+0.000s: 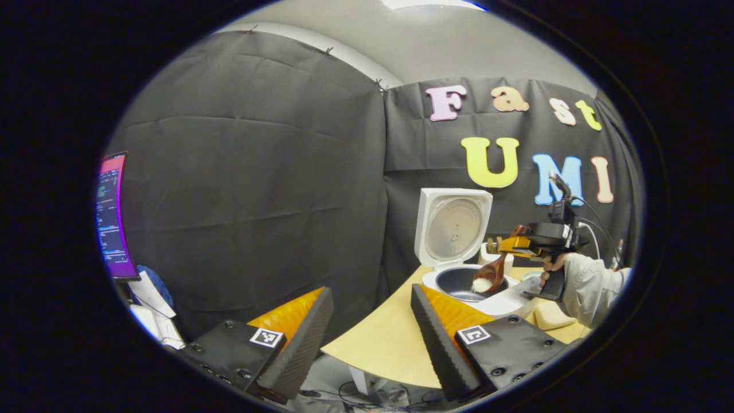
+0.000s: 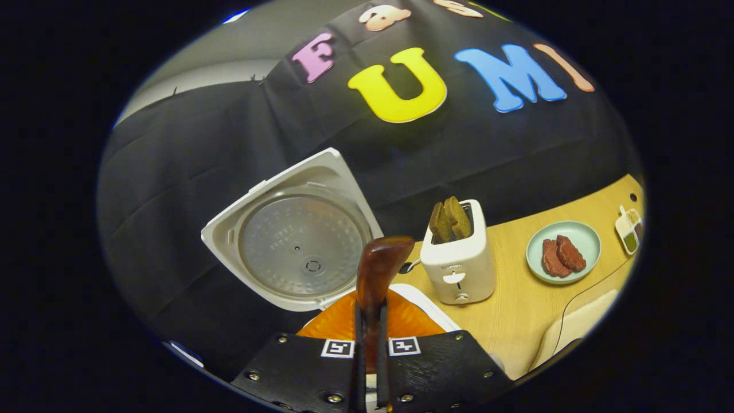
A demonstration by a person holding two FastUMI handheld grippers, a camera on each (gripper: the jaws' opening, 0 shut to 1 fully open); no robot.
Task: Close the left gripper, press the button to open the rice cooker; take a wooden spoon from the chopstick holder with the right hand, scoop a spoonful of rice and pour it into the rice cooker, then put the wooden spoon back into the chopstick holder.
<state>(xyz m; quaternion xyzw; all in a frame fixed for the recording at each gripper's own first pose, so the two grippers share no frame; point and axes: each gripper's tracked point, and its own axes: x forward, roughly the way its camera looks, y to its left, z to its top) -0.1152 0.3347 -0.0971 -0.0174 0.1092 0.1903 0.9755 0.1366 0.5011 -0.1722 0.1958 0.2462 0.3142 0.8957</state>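
Left gripper view, left to right: a lit monitor [image 1: 112, 215] stands at 9 o'clock. The left gripper [image 1: 367, 321] hangs with its jaws wide apart and nothing between them, off the near edge of the wooden surface [image 1: 378, 344]. At 3 o'clock the rice cooker [image 1: 476, 281] sits on the surface, lid upright and open. The wooden spoon [image 1: 492, 274] hangs bowl-down over the cooker's dark inner pot, white rice [image 1: 481, 284] in its bowl. The right gripper [image 1: 519, 244], held by a hand [image 1: 553, 265], grips the spoon's handle.

Right gripper view: the open lid lies at 9 o'clock. The spoon's handle is clamped between the narrow jaws at 6 o'clock, its end projecting upward beyond them. A white toaster [image 2: 459, 261] holding dark slices stands just right, then a plate [image 2: 565, 250] with reddish pieces at 3 o'clock.
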